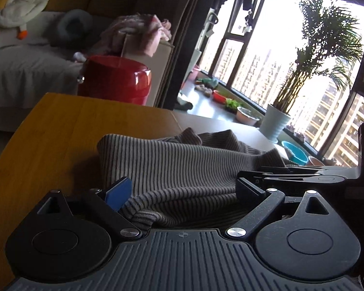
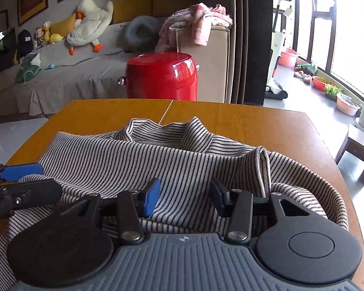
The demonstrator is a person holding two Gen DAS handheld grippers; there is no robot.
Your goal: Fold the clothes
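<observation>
Ribbed striped knit shirt (image 2: pixel 138 160); smooth wood table (image 2: pixel 242 118)

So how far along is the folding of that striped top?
Early on. Done: the striped top lies on the wooden table, its near part bunched and doubled over. In hand: nothing; left tongs and right tongs are open over the near edge. Left: gripping, flattening and the folds themselves.

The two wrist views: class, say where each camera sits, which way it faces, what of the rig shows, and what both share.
Left wrist: sits on the left gripper, low over the striped shirt, facing the window and potted palm; its open jaws show, and the right gripper crosses at right.
Right wrist: sits on the right gripper, facing the sofa; open jaws show, left gripper at left.
Shared: shirt, wooden table, red stool.
</observation>
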